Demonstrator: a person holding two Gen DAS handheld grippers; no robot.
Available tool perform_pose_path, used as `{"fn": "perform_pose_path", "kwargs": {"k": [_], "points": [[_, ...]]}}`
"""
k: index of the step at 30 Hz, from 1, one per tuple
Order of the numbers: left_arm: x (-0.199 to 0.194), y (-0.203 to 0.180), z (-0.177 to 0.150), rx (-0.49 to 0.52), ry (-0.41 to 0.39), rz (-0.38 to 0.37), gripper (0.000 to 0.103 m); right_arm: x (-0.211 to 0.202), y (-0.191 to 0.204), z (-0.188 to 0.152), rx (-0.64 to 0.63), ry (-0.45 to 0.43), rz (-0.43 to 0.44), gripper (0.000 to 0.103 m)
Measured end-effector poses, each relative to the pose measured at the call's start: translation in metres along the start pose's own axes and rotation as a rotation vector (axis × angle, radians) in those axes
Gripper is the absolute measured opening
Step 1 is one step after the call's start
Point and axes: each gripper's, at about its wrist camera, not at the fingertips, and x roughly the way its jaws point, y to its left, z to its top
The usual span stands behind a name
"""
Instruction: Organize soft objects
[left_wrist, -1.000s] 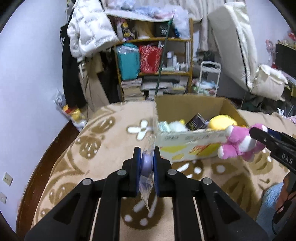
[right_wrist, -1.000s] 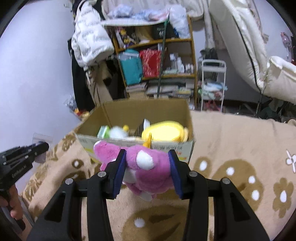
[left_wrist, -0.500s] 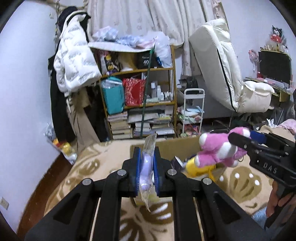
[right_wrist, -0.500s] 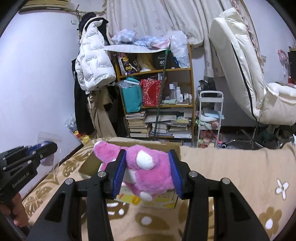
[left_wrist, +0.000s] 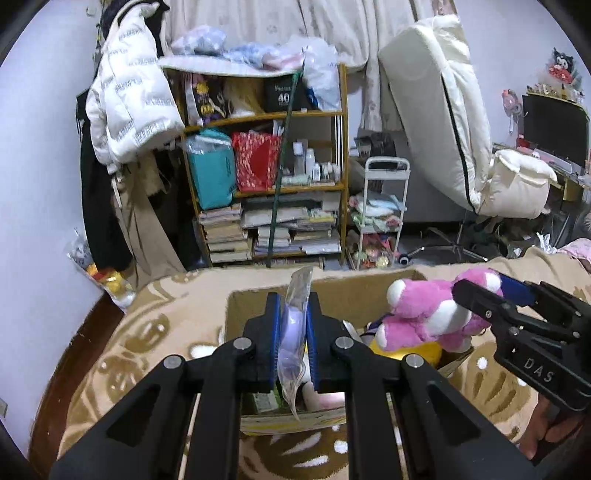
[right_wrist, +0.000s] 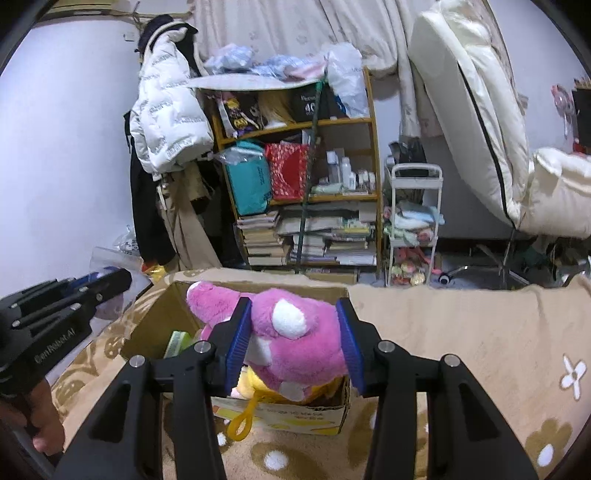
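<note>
Two soft objects held above a cardboard box (right_wrist: 334, 415) on a patterned blanket (right_wrist: 461, 332).

The right hand-held gripper (right_wrist: 293, 339) is clamped across the body of a pink plush toy (right_wrist: 295, 343), whose long axis runs up-left, one end over the box opening; it looks light and compressible, best held mid-body. The left hand-held gripper (left_wrist: 294, 338) pinches a bagged lilac item (left_wrist: 293, 325), its thin, probably slippery film standing upright, long axis vertical, over the box.
</note>
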Motion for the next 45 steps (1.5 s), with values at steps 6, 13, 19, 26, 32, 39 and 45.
{"fn": "perform_pose_path", "kwargs": {"k": [6,13,19,26,32,39,45], "points": [[0.032,0.007,-0.012,-0.043,0.095,0.004,0.014,0.023,-0.006,-0.004,0.036,0.038,-0.024,0.049],[0.039,0.017,-0.016,-0.060,0.140,0.016,0.020,0.047,-0.006,-0.009,0.070,0.110,0.027,0.053],[0.031,0.022,-0.020,-0.063,0.148,0.020,0.049,0.044,-0.002,-0.012,0.047,0.121,0.053,0.055],[0.000,0.021,-0.021,-0.012,0.128,0.095,0.080,0.026,-0.004,-0.004,0.026,0.105,0.044,0.063],[-0.043,0.027,-0.018,-0.021,0.071,0.139,0.097,-0.005,0.004,0.008,-0.032,0.063,0.031,0.081],[-0.088,0.031,-0.014,-0.044,0.036,0.162,0.098,-0.043,0.014,0.015,-0.116,0.026,-0.009,0.097],[-0.125,0.036,-0.018,-0.058,-0.008,0.172,0.099,-0.082,0.018,0.011,-0.142,-0.020,-0.034,0.103]]}}
